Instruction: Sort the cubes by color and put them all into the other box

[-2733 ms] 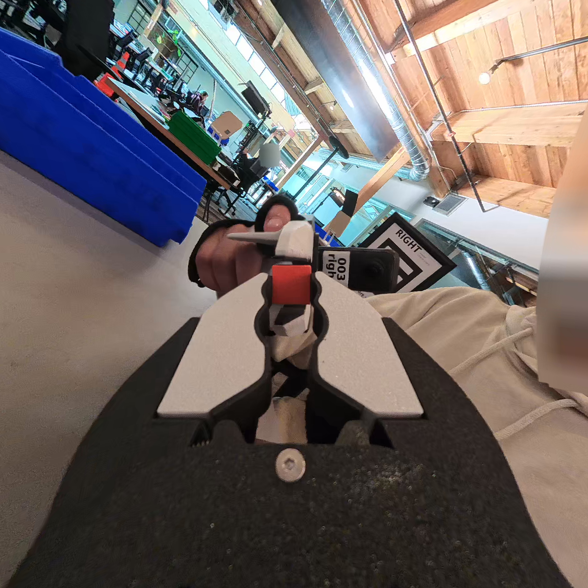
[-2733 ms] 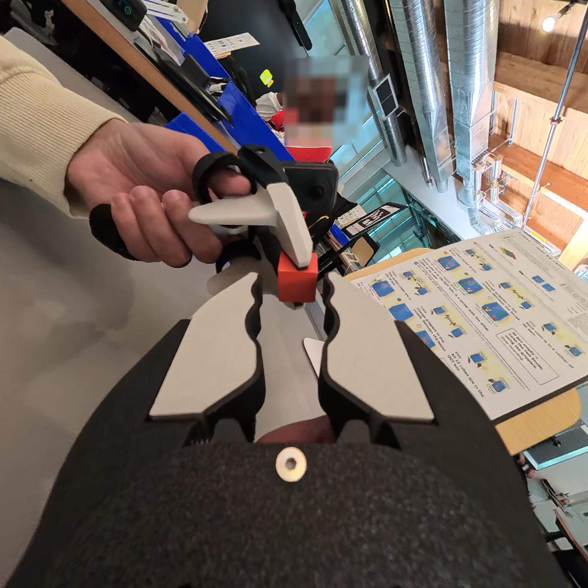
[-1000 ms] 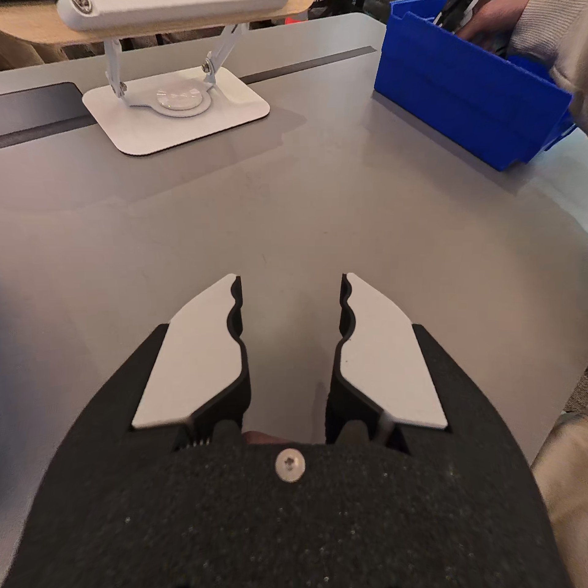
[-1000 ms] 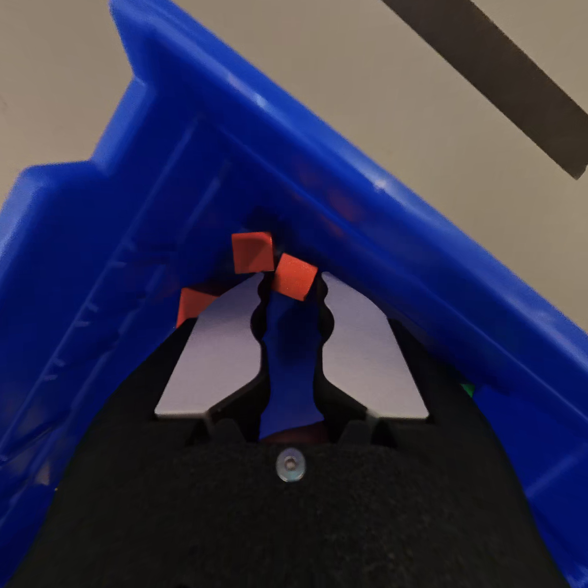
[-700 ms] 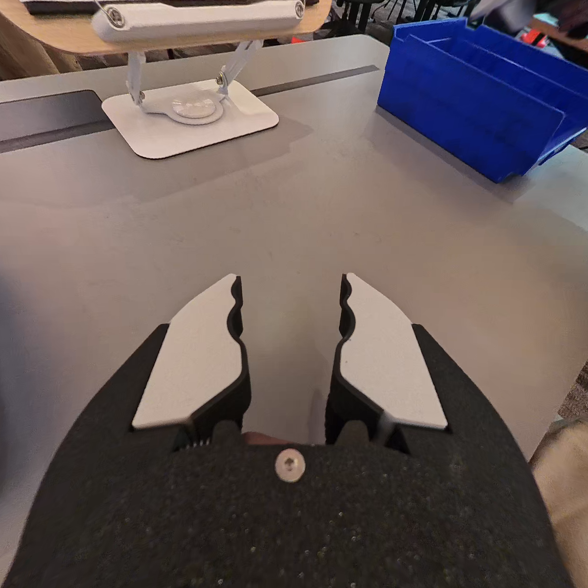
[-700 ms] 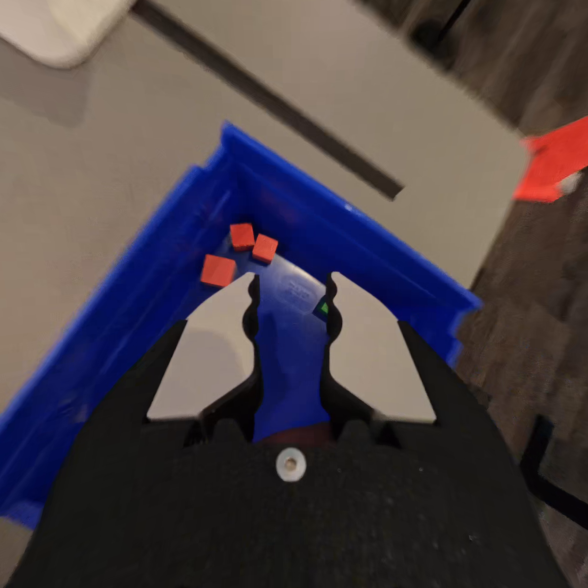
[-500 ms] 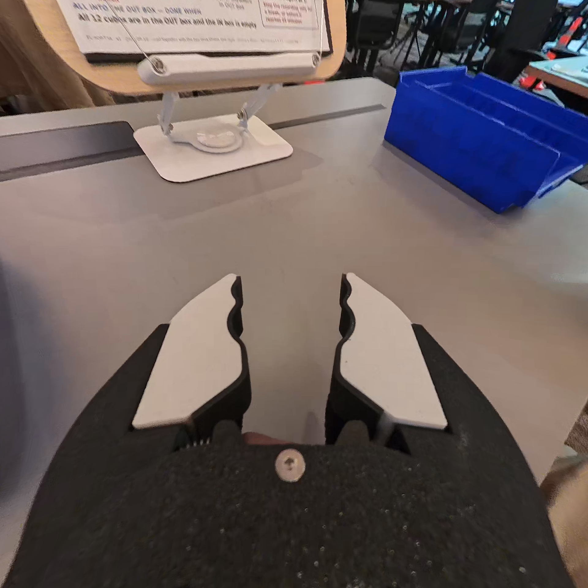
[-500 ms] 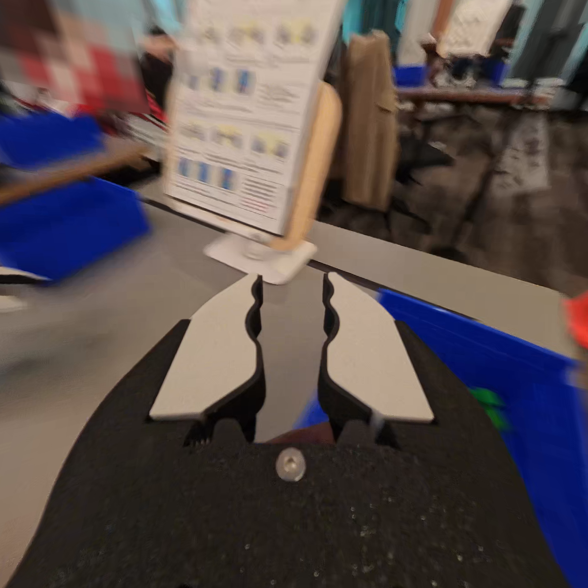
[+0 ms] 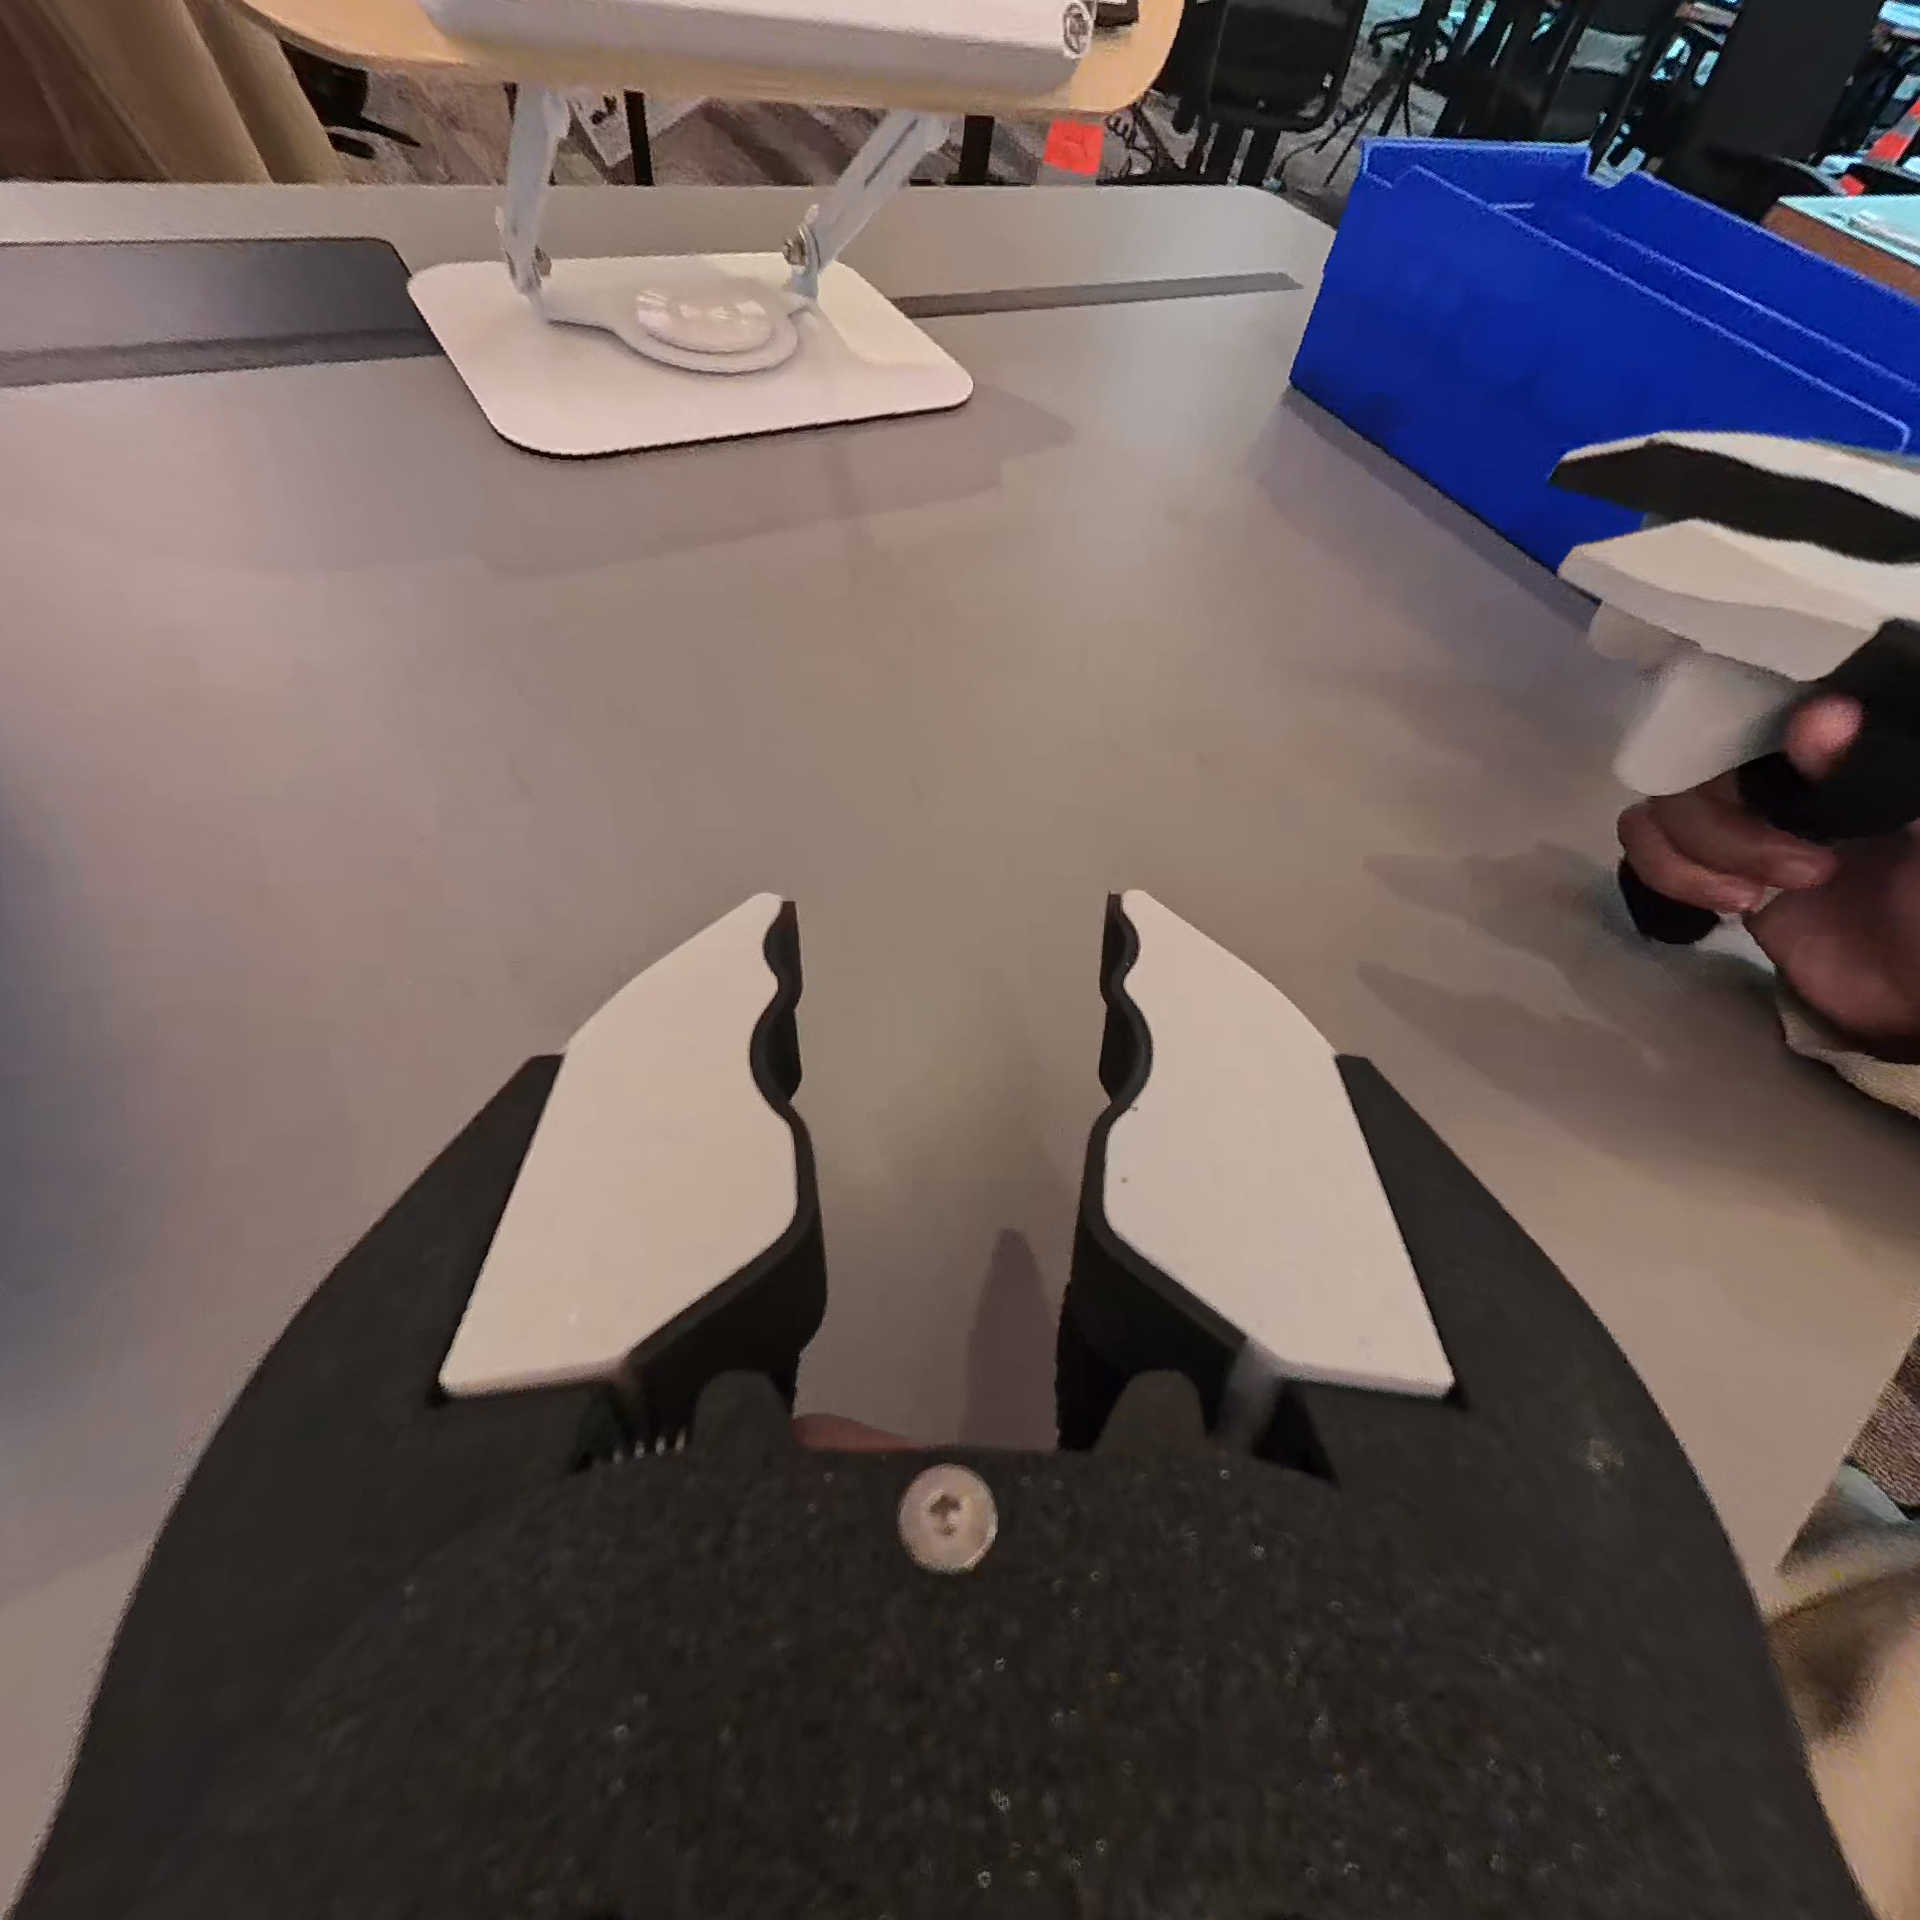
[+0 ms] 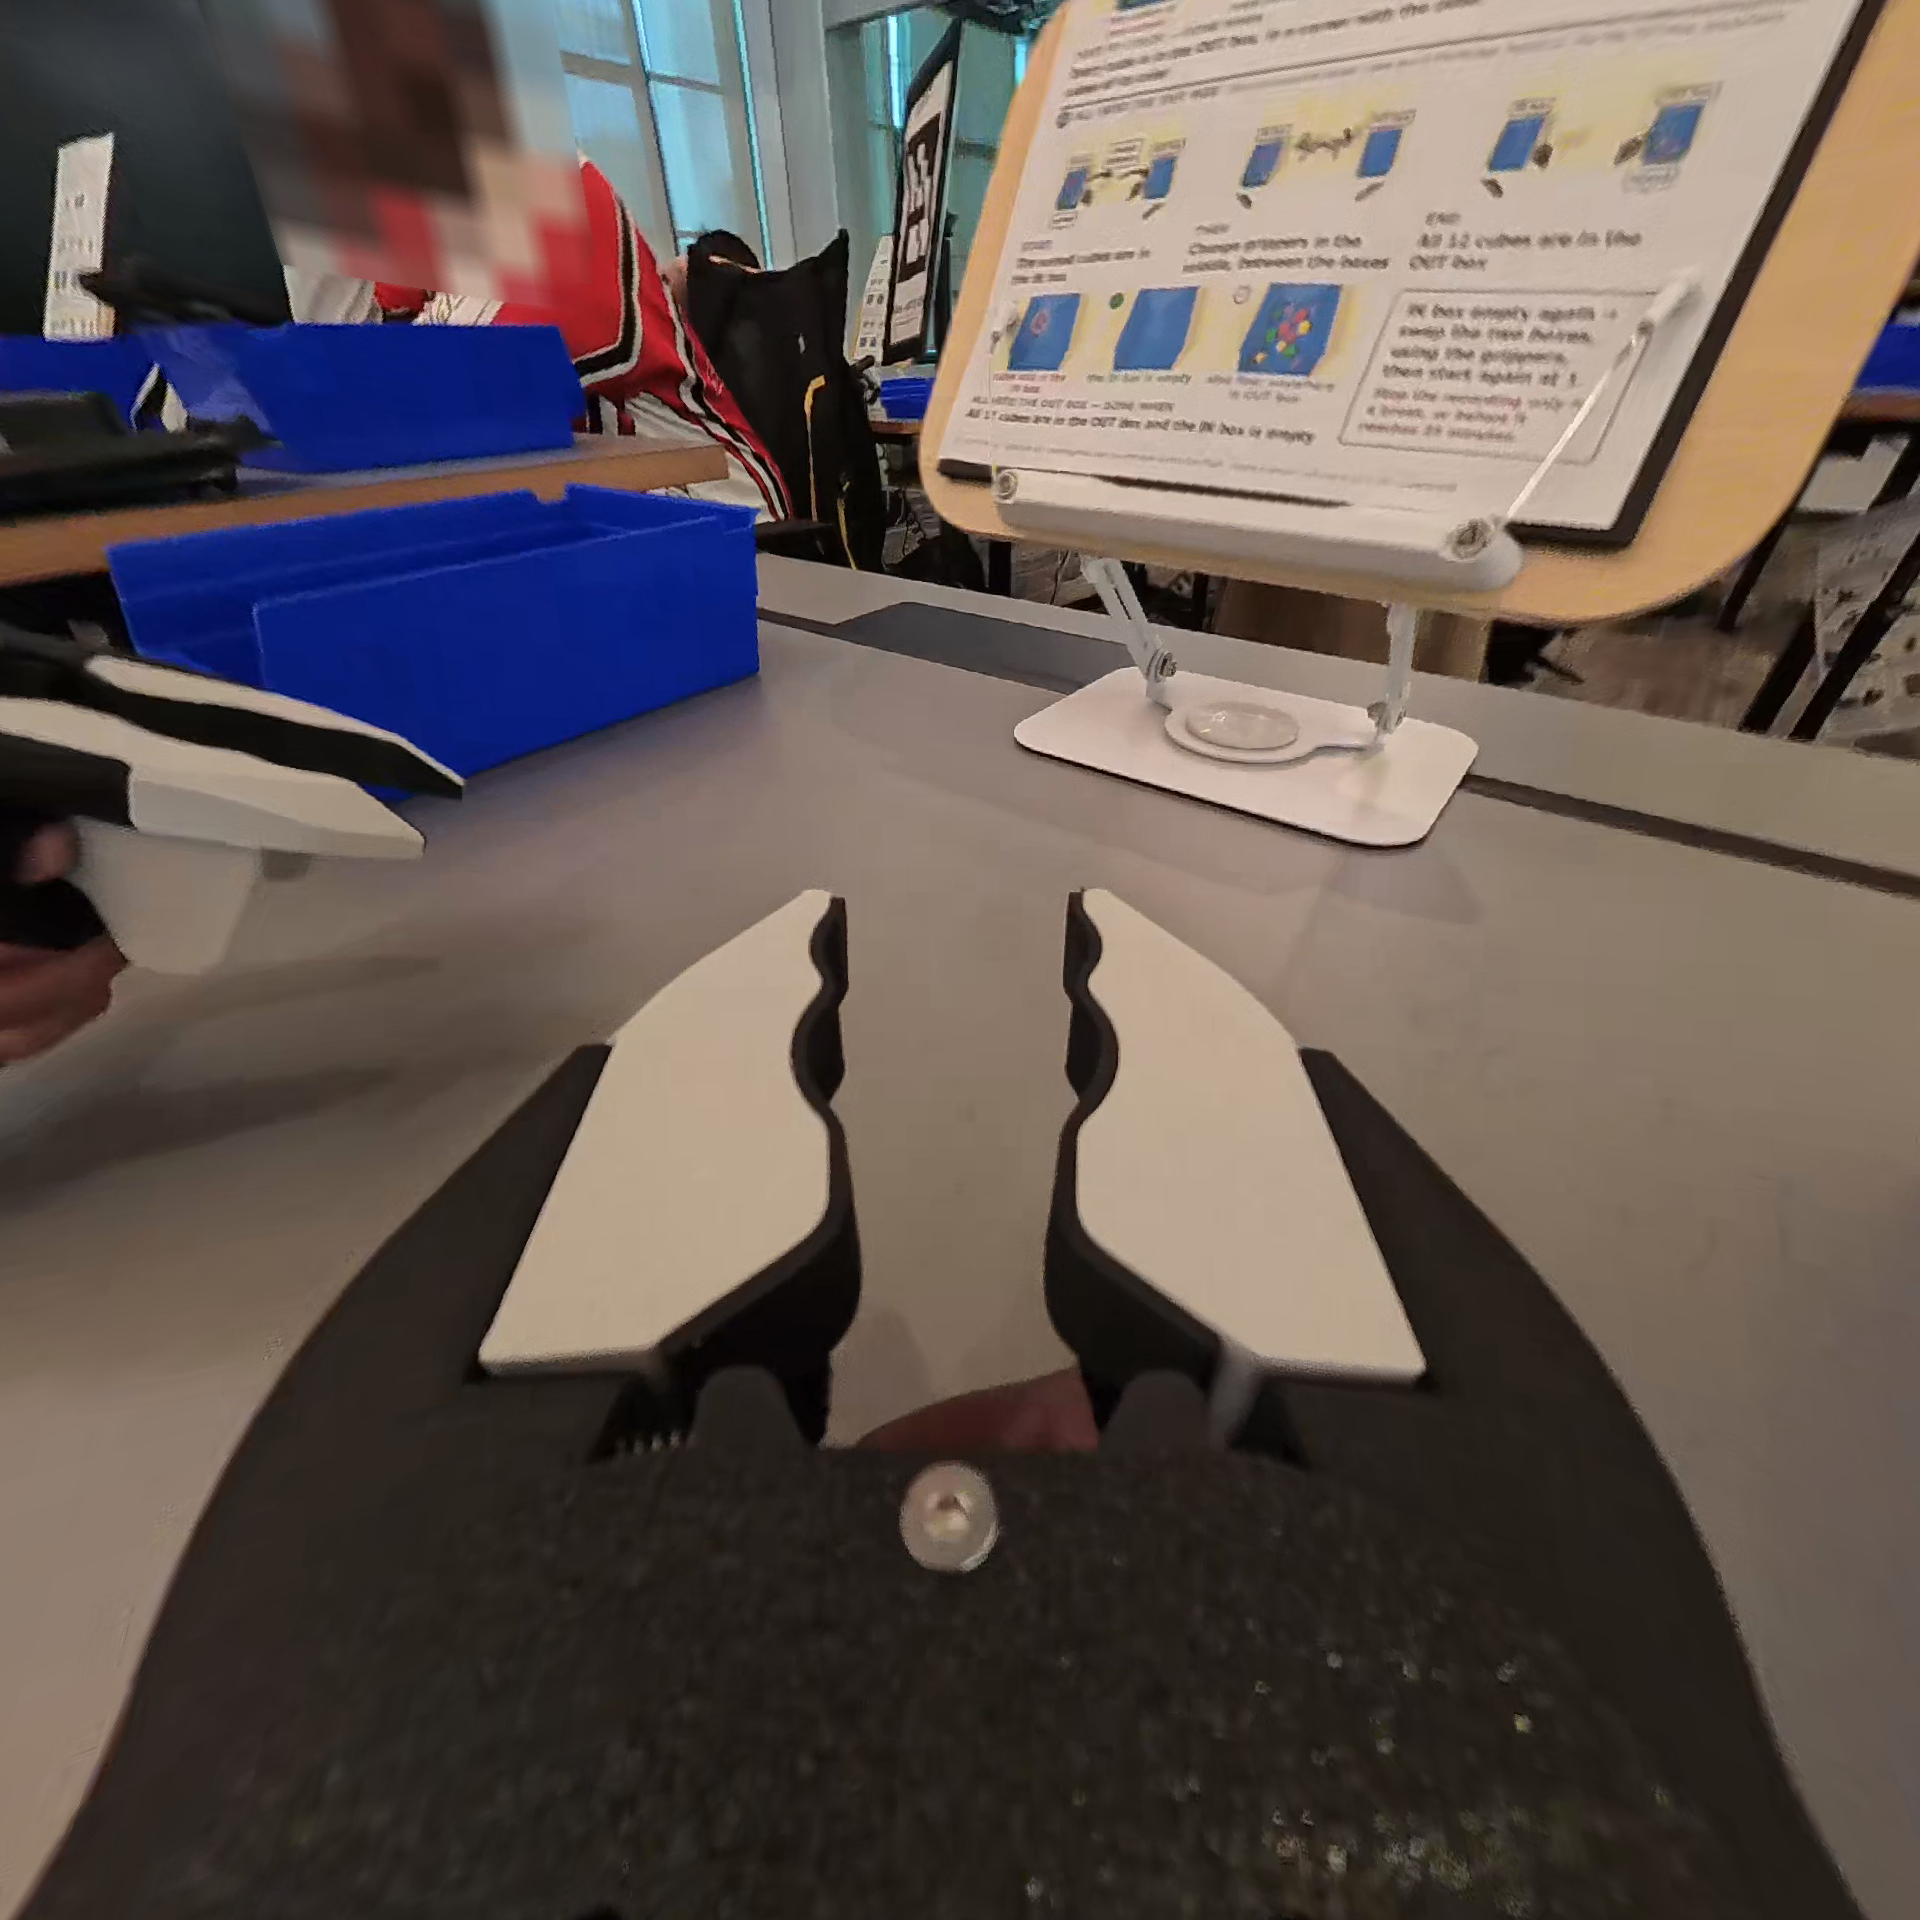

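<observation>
Both hand-held grippers, left and right, hovered open and empty over the bench. Seemingly between cubes; next meant reaching into a box.

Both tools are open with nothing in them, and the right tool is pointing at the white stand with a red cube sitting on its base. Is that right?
Almost. Both the left tool and the right tool are open with nothing in them, and the right tool does point toward the white stand. But no red cube sits on its base: the right wrist view shows the base bare, and the left wrist view agrees.
</observation>
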`<act>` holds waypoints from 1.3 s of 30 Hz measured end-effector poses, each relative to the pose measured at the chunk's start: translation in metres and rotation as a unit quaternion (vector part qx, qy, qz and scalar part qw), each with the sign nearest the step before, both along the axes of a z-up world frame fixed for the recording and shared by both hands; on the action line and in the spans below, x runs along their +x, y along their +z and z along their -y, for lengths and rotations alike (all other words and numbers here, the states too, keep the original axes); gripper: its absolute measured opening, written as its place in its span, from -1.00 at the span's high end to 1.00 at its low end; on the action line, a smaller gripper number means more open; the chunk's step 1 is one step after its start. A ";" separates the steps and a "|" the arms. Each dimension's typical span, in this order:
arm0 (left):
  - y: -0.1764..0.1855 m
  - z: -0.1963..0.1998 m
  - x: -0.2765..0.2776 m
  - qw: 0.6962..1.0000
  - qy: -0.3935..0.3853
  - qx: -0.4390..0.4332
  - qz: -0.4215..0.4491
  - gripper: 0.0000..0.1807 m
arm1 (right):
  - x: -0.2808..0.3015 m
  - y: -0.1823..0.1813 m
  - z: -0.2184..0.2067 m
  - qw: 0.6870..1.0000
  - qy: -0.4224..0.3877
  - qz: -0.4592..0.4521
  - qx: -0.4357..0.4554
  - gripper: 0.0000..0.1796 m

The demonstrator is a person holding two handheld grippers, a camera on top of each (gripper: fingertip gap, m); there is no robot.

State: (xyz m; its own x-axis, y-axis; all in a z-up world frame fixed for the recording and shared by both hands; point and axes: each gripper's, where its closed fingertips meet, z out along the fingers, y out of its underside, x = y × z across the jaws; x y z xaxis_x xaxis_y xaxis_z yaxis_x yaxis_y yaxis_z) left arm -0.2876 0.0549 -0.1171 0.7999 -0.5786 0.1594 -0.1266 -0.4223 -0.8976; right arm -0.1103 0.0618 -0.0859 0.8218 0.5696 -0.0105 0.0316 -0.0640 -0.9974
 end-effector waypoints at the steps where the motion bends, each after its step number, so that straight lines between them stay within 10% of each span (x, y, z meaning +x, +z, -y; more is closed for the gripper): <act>1: 0.000 0.001 0.000 1.000 -0.003 -0.001 -0.002 0.39 | 0.000 0.000 0.001 1.000 -0.002 0.016 0.013 0.56; 7: 0.029 0.017 -0.018 0.999 -0.033 -0.017 0.002 0.43 | 0.001 -0.002 0.002 1.000 -0.003 0.022 0.021 0.58; 13: 0.095 -0.041 -0.167 0.997 0.069 -0.017 -0.042 0.44 | -0.004 -0.004 0.002 0.999 0.007 0.032 0.019 0.58; 21: -0.013 -0.183 -0.251 0.914 -0.141 -0.131 -0.357 0.29 | -0.012 -0.005 0.001 0.998 0.024 0.053 0.029 0.58; 39: -0.065 -0.251 -0.225 0.863 -0.272 -0.149 -0.400 0.68 | -0.008 -0.006 -0.004 0.999 0.024 0.038 0.013 0.62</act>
